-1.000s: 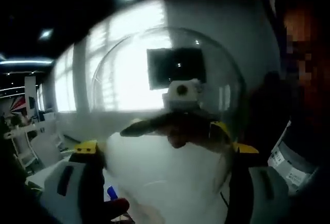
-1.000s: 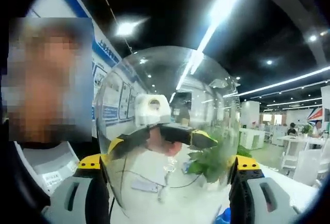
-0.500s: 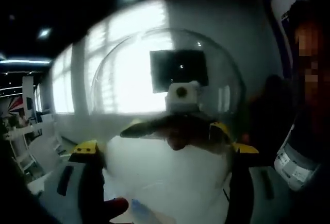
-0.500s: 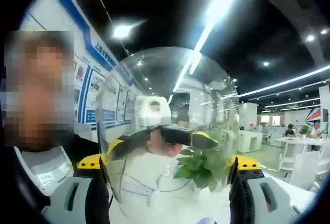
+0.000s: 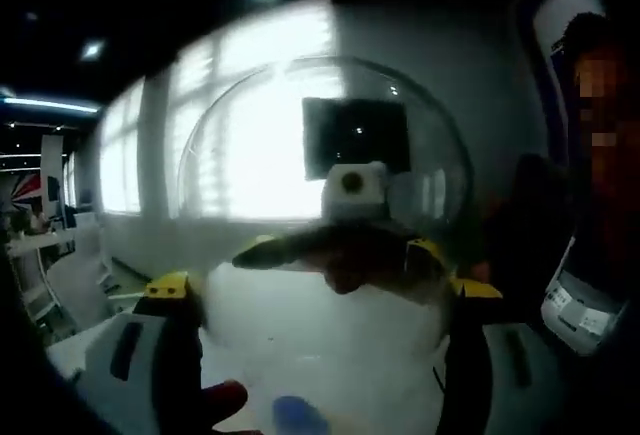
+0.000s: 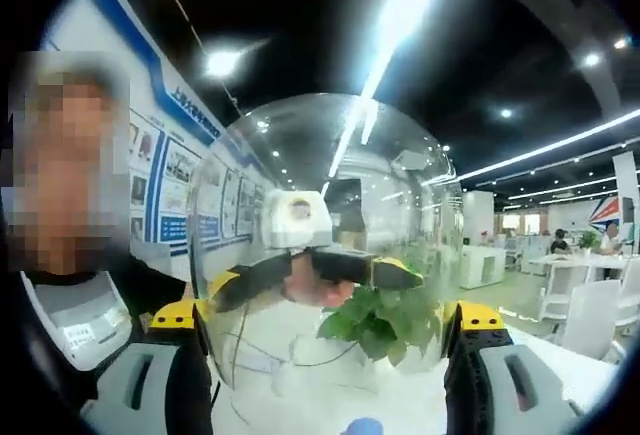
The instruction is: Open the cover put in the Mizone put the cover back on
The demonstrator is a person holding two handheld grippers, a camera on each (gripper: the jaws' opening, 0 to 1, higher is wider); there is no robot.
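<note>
Cover (image 5: 320, 205), a clear dome, lifted off and held up between both claws: left claw (image 5: 320, 300) and right claw (image 6: 325, 320) each pinching its rim from opposite sides. Opening judged done; placing the Mizone and re-covering still left. Blue cap (image 6: 362, 425), perhaps the Mizone, low near the white worktop (image 6: 560, 365). Nothing inside the dome; green plant (image 6: 375, 320) seen through it.
</note>
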